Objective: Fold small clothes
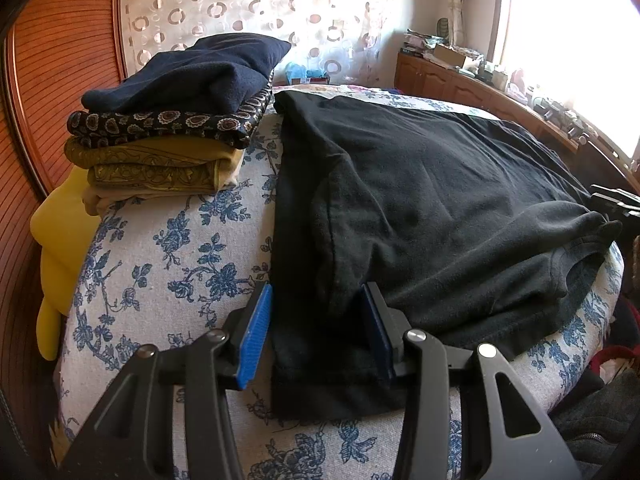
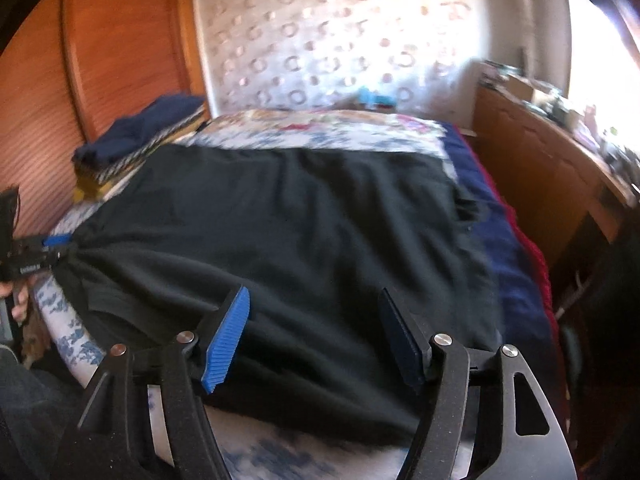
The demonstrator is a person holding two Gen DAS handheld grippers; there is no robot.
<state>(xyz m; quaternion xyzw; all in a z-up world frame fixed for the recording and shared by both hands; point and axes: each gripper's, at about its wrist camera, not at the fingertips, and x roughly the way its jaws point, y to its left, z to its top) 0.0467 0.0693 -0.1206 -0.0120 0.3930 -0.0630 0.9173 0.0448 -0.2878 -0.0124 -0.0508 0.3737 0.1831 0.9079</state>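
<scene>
A black T-shirt (image 1: 432, 200) lies spread on the blue-flowered bedcover (image 1: 168, 256). My left gripper (image 1: 316, 332) is open, its blue pads on either side of the shirt's near sleeve, which lies flat between them. The shirt also fills the right wrist view (image 2: 304, 224), which is blurred. My right gripper (image 2: 316, 340) is open, low over the shirt's near edge, with cloth between the pads. The left gripper (image 2: 52, 248) shows at the far left of that view, at the shirt's bunched corner.
A stack of folded clothes (image 1: 172, 120) stands at the back left of the bed, against a wooden headboard (image 1: 60, 60). A yellow pillow (image 1: 60, 248) lies beside it. A wooden sideboard (image 1: 480, 88) with clutter runs along the right under a bright window.
</scene>
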